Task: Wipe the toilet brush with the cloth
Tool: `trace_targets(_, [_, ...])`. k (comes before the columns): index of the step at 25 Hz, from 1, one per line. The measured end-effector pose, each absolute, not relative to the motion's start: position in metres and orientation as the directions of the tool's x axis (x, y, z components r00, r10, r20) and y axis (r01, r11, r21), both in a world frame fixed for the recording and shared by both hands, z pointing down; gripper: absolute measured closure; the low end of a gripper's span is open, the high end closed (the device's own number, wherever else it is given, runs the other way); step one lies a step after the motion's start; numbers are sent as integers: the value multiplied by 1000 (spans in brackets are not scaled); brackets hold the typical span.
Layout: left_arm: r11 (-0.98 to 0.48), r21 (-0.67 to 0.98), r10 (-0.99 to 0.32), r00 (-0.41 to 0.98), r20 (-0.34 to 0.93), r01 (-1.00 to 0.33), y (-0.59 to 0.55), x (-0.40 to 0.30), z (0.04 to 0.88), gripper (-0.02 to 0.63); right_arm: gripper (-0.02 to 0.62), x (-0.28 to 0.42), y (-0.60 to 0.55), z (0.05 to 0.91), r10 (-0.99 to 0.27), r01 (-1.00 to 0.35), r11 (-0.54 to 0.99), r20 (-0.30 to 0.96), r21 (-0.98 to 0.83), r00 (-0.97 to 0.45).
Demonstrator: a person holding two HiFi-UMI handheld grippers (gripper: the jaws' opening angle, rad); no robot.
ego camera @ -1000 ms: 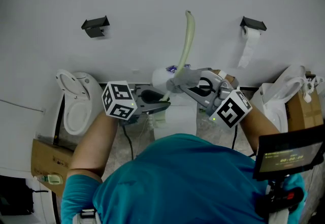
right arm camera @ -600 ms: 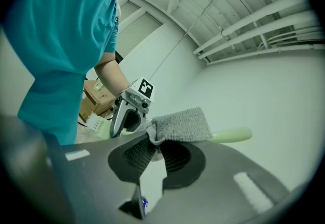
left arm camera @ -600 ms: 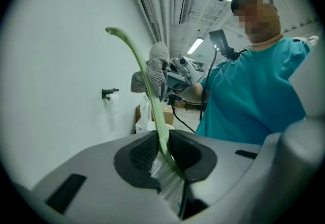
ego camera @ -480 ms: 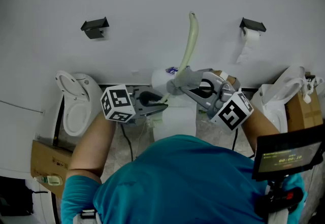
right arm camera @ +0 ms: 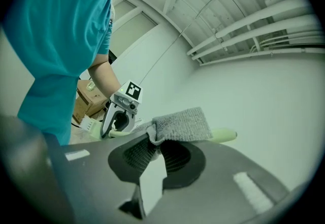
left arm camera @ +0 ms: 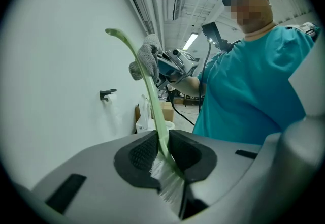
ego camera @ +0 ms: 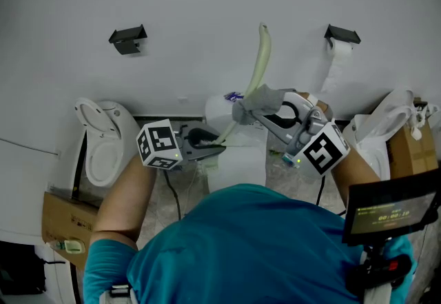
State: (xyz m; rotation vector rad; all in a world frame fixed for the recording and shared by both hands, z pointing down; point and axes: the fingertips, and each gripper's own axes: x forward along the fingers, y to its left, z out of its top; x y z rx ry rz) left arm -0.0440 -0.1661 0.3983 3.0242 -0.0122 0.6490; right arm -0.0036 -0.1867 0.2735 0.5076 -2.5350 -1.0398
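My left gripper (ego camera: 204, 145) is shut on the toilet brush (ego camera: 256, 65) just above its white bristles (left arm camera: 166, 180). The pale green handle (left arm camera: 145, 78) rises from the left gripper (left arm camera: 162, 153) and curves over at its tip. A grey cloth (ego camera: 260, 99) is folded round the middle of the handle, and my right gripper (ego camera: 253, 115) is shut on it. In the right gripper view the cloth (right arm camera: 184, 123) sits at the tip of the right gripper (right arm camera: 155, 148), with the handle's end (right arm camera: 224, 135) sticking out past it and the left gripper (right arm camera: 118, 119) beyond.
A white wall stands close ahead with a black holder (ego camera: 128, 36) and a toilet paper roll (ego camera: 340, 47). Toilets stand at the left (ego camera: 103, 138) and right (ego camera: 375, 129). A white tank (ego camera: 238, 161) is below the grippers, a cardboard box (ego camera: 60, 216) lower left.
The right gripper and the cloth have slid a little up and to the right along the handle. The left gripper has rolled, and the brush tip has shifted slightly right.
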Motion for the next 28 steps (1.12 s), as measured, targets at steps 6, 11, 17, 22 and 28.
trace_targets(6, [-1000, 8, 8, 905, 425, 6, -160, -46, 405, 534, 560, 13, -193, 263, -489, -233, 658, 171, 716, -855])
trace_targets(11, [-999, -40, 2, 895, 446, 23, -159, -48, 407, 532, 560, 19, -195, 255, -504, -253, 649, 155, 718, -850])
trace_targets(17, [-996, -83, -7, 882, 472, 36, -158, -51, 413, 532, 560, 27, -198, 248, -518, -273, 642, 143, 716, -843])
trace_targets(22, [-992, -114, -11, 879, 477, 49, -157, -53, 416, 531, 560, 34, -201, 241, -532, -308, 643, 120, 701, -838])
trace_targets(28, [-988, -143, -15, 870, 493, 64, -155, -54, 418, 531, 560, 40, -204, 226, -541, -361, 639, 64, 679, -839])
